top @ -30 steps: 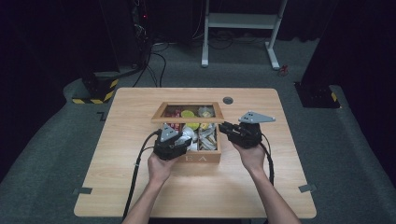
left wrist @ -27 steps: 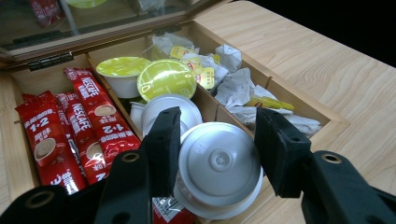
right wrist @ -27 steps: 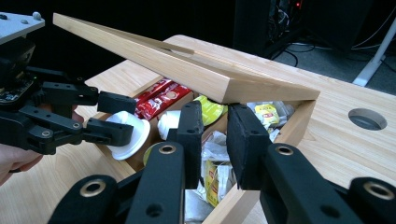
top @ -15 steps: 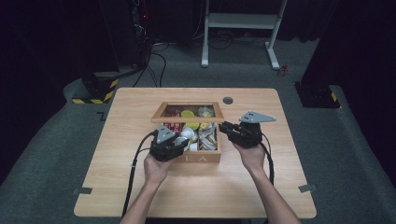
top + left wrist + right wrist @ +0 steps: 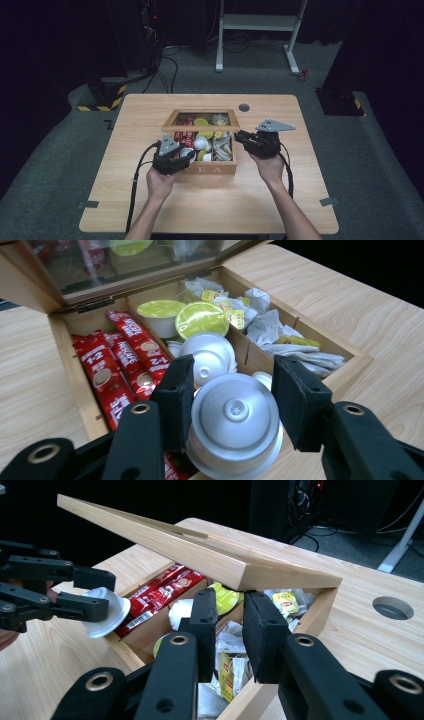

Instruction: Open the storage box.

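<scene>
Left gripper (image 5: 232, 412): fingers clamped on a silver capsule (image 5: 234, 432), held just above the near left corner of the wooden box (image 5: 210, 169). Box sits mid-surface (image 5: 280, 210), lid (image 5: 190, 550) propped open; red sachets (image 5: 120, 367), green-topped capsules (image 5: 201, 320), tea bags (image 5: 290, 340) inside. Right gripper (image 5: 230, 630): fingers together, nothing between them, at the box's right edge.

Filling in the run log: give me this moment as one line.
left gripper: shut on white capsule, above box front edge | right gripper: shut, holds nothing, over tea bags | lid: open
</scene>
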{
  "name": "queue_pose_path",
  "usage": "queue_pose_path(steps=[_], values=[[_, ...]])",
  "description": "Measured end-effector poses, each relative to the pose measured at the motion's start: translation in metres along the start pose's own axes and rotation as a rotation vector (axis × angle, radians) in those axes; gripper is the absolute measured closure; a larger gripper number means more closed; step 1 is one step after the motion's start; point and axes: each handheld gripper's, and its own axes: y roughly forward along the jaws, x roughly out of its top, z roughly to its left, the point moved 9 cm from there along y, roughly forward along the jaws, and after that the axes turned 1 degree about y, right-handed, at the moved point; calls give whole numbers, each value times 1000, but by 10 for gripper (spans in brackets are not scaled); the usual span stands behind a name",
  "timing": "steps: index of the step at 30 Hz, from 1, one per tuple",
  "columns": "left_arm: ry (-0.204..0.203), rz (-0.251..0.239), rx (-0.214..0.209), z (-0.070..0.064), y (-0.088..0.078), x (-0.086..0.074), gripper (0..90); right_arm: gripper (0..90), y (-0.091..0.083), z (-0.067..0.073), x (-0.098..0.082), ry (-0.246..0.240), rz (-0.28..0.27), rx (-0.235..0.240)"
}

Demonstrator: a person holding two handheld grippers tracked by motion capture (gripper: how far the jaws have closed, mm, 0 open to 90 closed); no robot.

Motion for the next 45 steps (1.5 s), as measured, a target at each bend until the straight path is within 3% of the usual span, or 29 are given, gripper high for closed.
queue_pose_path(steps=[45], values=[[-47,-35,50,30,-40,-6,530,756,-1,0,0,0,3,-1]])
